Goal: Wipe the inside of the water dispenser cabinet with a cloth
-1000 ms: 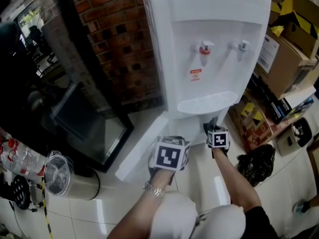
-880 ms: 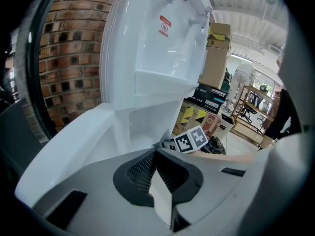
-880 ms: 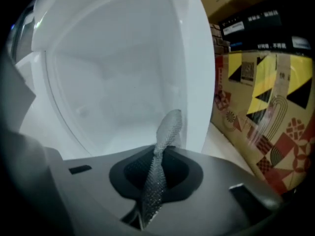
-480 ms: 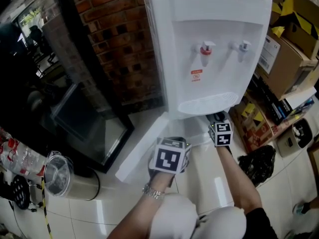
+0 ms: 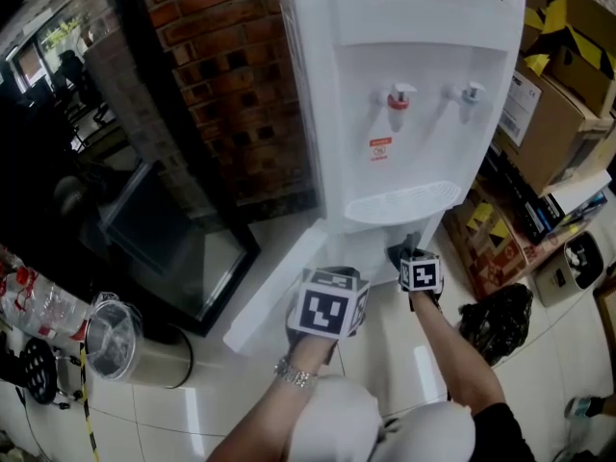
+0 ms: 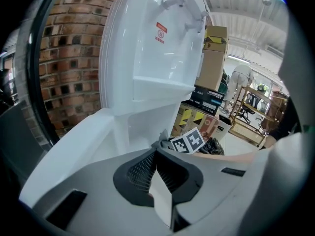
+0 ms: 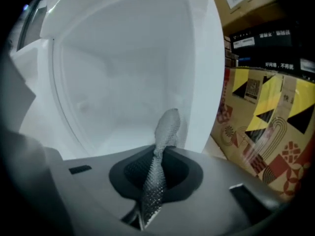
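At the open dispenser cabinet point(image 7: 123, 73), the right gripper point(image 7: 153, 181) clamps a grey cloth point(image 7: 166, 127); the left gripper point(image 6: 160, 186) seemingly pinches the white door point(image 6: 69, 146).

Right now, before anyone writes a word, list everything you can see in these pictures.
dispenser: one, white, centre
red tap: one, dispenser front, left
blue tap: one, dispenser front, right
cabinet: one, white inside, open, under the taps
door: one, white, swung open to the left
wall: one, red brick, left of the dispenser
boxes: several, brown and yellow-black, right
bag: one, black, floor at right
bin: one, steel, floor at left
cloth: one, grey mesh, in the right gripper's jaws
left gripper: one, grey, beside the door
right gripper: one, grey, at the cabinet mouth, shut on the cloth
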Motion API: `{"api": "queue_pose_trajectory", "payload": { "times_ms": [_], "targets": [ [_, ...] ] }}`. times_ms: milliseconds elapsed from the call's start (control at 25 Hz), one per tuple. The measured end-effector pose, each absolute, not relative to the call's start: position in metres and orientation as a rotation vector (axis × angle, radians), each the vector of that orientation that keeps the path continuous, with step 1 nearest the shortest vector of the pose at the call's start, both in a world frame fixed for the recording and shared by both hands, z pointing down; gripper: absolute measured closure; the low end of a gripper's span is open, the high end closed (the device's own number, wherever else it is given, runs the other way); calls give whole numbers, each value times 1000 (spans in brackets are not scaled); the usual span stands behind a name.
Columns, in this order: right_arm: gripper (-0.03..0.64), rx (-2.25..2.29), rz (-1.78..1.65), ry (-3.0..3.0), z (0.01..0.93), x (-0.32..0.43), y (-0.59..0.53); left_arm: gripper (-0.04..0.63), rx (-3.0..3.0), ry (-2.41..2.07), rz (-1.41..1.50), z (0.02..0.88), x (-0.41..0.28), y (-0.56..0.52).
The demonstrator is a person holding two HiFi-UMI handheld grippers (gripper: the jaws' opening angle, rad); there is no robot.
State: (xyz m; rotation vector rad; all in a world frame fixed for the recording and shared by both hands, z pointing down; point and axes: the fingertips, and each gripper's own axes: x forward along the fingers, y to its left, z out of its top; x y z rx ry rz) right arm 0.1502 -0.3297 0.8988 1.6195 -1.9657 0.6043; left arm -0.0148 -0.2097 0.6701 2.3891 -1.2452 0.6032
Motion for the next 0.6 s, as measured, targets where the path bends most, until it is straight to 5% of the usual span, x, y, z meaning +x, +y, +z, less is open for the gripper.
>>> {"api": "queue_pose_trajectory", "payload": {
  "times_ms": [600],
  "targets": [
    [587,1409,150,-2552,777,22,-376,595,2402,-1225,616,672,-15,-209]
  ]
}}
